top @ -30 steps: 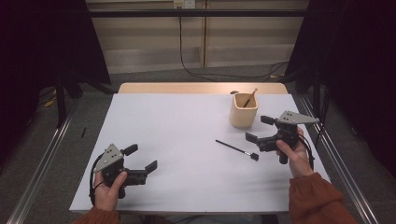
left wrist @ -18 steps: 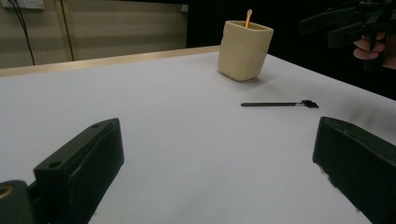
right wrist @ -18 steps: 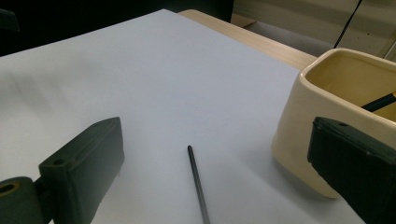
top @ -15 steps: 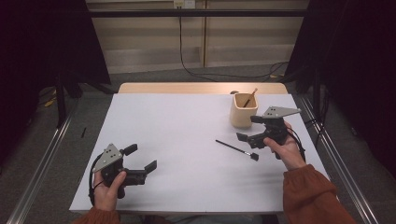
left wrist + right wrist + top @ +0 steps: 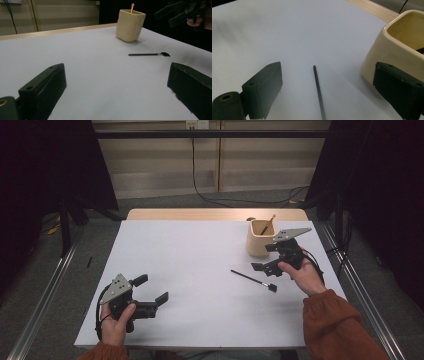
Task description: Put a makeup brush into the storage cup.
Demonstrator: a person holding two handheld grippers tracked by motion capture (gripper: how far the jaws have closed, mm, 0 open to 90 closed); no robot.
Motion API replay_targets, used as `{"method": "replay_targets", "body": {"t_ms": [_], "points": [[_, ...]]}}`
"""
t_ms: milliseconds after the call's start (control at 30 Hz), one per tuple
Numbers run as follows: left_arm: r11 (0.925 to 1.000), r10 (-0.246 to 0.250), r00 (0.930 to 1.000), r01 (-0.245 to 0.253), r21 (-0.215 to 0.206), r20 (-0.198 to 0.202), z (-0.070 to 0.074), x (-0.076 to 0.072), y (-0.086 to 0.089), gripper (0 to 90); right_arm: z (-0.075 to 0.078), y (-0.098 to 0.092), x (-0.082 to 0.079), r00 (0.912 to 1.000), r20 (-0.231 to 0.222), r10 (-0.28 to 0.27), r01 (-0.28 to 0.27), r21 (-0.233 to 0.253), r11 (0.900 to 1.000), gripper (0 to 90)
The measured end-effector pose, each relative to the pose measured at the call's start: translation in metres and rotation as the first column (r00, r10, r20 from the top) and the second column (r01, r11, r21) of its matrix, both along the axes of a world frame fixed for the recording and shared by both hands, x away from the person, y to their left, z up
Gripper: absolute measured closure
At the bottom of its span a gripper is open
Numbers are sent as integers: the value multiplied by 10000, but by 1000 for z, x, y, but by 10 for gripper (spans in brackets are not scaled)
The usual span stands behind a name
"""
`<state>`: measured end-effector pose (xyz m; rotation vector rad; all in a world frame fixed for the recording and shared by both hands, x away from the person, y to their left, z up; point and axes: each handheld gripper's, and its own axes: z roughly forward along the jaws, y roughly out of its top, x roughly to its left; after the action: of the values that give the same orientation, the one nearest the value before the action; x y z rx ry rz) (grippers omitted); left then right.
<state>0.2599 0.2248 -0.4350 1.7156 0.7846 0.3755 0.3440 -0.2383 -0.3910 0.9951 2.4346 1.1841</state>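
A cream cup stands at the right back of the white table, with a thin wooden stick leaning in it. In front of the cup lies a slim black tool with a small head at its near end. My right gripper hovers open just right of the cup, above the tool's far half. In the right gripper view the tool's shaft runs between the open jaws and the cup is at the right. At the near left my left gripper is open and holds nothing.
A bare wooden strip borders the table's far edge. Metal rails run along both sides on the floor. In the left gripper view the cup and the tool lie far ahead.
My right gripper has moved left and slightly away from the person, from beside the table's right edge to close by the cup and over the black tool. The left gripper has stayed put.
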Motion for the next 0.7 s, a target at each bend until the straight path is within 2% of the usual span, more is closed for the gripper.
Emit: {"method": "replay_targets", "body": {"t_ms": [167,233,333,400,500,533,600,633,700], "points": [[10000,60,10000,-60,45,19,0,0,0,22,2,5,6,9984,-492,279,-311,-650,9974,74],[10000,68,10000,-68,19,6,0,0,1,22,1,6,9,9954,-851,437,-507,-819,9954,64],[10000,57,10000,-57,11,26,0,-1,1,22,0,7,13,9902,-1088,873,-1009,-1271,9867,72],[10000,50,10000,-50,8,12,0,0,1,22,0,8,17,9824,-1552,1043,-1260,-1370,9825,73],[10000,41,10000,-41,43,24,0,-1,1,22,-2,10,21,9688,-2179,1179,-1592,-1830,9701,89],[10000,44,10000,-44,24,22,0,0,1,22,-3,10,22,9653,-2325,1187,-1652,-1916,9675,89],[10000,46,10000,-46,41,-5,0,0,1,22,-6,11,25,9565,-2664,1189,-1830,-2306,9557,76],[10000,23,10000,-23,28,-35,0,0,1,22,-7,12,26,9556,-2704,1176,-1845,-2372,9538,69],[10000,2,10000,-2,30,-34,0,0,0,22,-11,13,28,9456,-3035,1169,-2003,-2601,9446,55]]}}
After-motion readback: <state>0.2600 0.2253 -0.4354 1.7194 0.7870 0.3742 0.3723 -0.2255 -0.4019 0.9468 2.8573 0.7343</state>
